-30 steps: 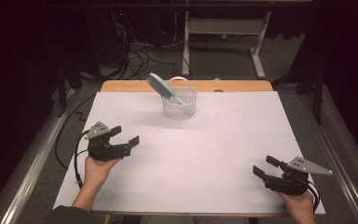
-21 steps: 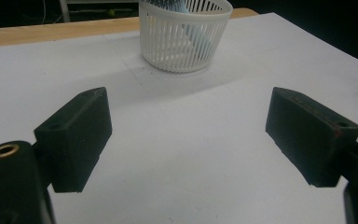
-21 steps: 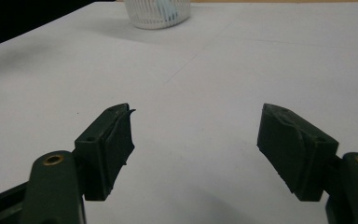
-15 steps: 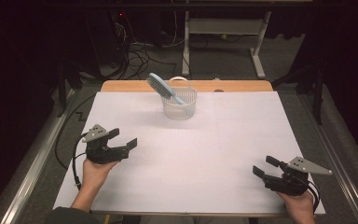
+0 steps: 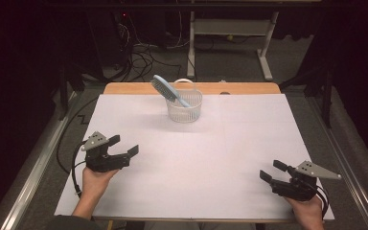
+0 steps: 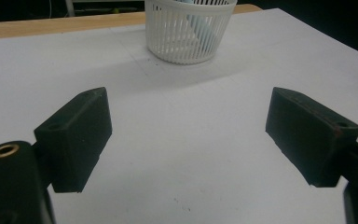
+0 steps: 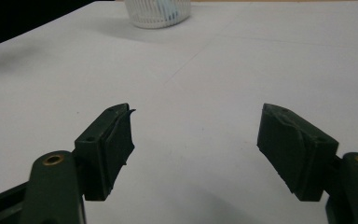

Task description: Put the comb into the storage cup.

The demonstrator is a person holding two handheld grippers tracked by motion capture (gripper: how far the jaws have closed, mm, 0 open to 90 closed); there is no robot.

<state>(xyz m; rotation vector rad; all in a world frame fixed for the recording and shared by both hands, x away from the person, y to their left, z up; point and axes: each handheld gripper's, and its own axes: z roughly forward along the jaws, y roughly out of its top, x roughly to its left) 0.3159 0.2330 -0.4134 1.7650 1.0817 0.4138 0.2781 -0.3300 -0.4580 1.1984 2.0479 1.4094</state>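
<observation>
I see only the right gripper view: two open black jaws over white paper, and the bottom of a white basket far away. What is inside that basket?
Observer: A light blue hairbrush stands in the white basket, leaning with its head out over the rim toward the table's left.
Operator: Where is the other hand?
Observer: The left tongs are near the left edge of the white paper, jaws apart, holding nothing.
Operator: Which tongs are closer to the basket?
Observer: The left ones. The right tongs sit near the front right corner, farther back from the basket.
</observation>
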